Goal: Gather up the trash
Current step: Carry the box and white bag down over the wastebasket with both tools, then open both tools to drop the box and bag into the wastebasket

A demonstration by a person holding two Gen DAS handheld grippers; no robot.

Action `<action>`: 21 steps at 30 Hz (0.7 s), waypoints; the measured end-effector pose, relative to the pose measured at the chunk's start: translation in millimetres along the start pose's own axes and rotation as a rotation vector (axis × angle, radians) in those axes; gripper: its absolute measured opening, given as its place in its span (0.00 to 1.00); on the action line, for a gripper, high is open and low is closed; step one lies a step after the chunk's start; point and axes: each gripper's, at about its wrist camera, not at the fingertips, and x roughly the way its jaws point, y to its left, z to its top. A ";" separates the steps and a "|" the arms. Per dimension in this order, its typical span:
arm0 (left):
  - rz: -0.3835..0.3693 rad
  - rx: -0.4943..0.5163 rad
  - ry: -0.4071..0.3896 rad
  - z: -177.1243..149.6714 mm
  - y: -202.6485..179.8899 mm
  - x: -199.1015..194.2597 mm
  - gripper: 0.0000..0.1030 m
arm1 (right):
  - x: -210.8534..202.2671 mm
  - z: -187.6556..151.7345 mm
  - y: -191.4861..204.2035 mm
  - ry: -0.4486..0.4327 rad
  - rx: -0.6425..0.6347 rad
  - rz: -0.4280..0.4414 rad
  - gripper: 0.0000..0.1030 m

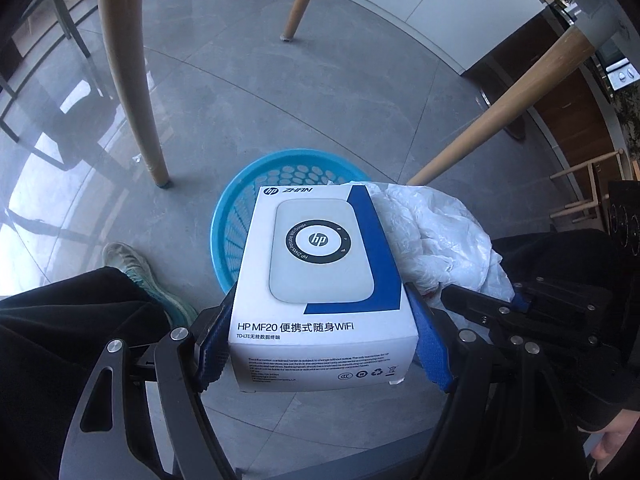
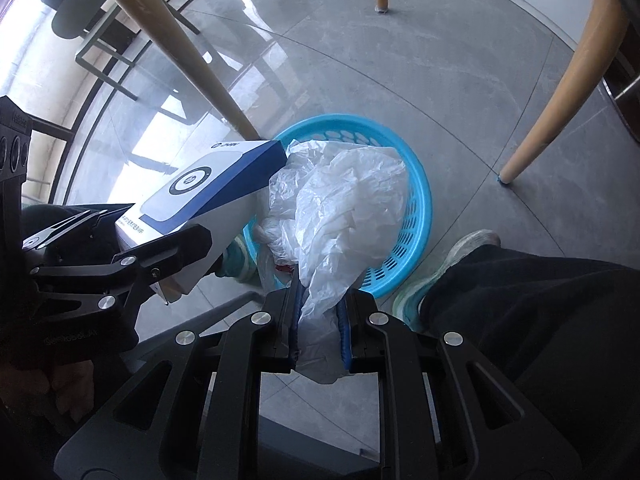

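Grey tiled floor (image 1: pixel 320 92), wide and open ahead, crossed by 3 slanted wooden table legs (image 1: pixel 132 80) near the basket.

Round blue perforated basket (image 2: pixel 416 216) on the floor, between the person's 2 shoes (image 1: pixel 136 268), seemingly placed there to catch dropped trash. Rim open on the far side; nearest leg foot just beside the left rim.

White and blue HP box (image 1: pixel 320 280) held level above the basket, clamped across its width by the left gripper (image 1: pixel 320 344), blue pads tight on both sides.

Crumpled white plastic bag (image 2: pixel 344 216) hanging over the basket, touching the box's right edge, pinched at its tail by the right gripper (image 2: pixel 320 324), fingers narrow.

Likely next: release of both, straight down.
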 end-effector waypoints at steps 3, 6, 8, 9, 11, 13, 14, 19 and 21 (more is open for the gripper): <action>0.027 -0.002 0.034 4.9 4.2 16.1 0.74 | 15.1 5.0 -5.2 0.032 0.041 0.031 0.13; 0.046 0.003 0.058 9.8 6.5 29.1 0.74 | 27.1 11.0 -8.5 0.054 0.077 0.055 0.13; 0.054 -0.001 0.071 13.5 8.8 35.9 0.74 | 33.6 12.7 -12.3 0.065 0.099 0.069 0.13; 0.054 -0.006 0.077 15.3 10.6 39.4 0.74 | 37.1 13.8 -14.2 0.068 0.109 0.073 0.13; 0.052 -0.020 0.090 18.7 14.6 45.5 0.74 | 45.4 16.2 -16.4 0.075 0.120 0.068 0.13; 0.052 -0.036 0.099 21.3 19.0 48.3 0.74 | 52.7 18.4 -20.5 0.087 0.130 0.066 0.14; 0.052 -0.045 0.104 22.3 20.7 51.2 0.74 | 55.7 19.2 -23.2 0.095 0.140 0.070 0.14; 0.051 -0.082 0.121 27.5 30.6 61.6 0.74 | 69.6 23.8 -35.2 0.118 0.190 0.089 0.14; 0.048 -0.089 0.121 29.5 32.6 64.4 0.74 | 74.8 25.8 -38.2 0.125 0.190 0.084 0.14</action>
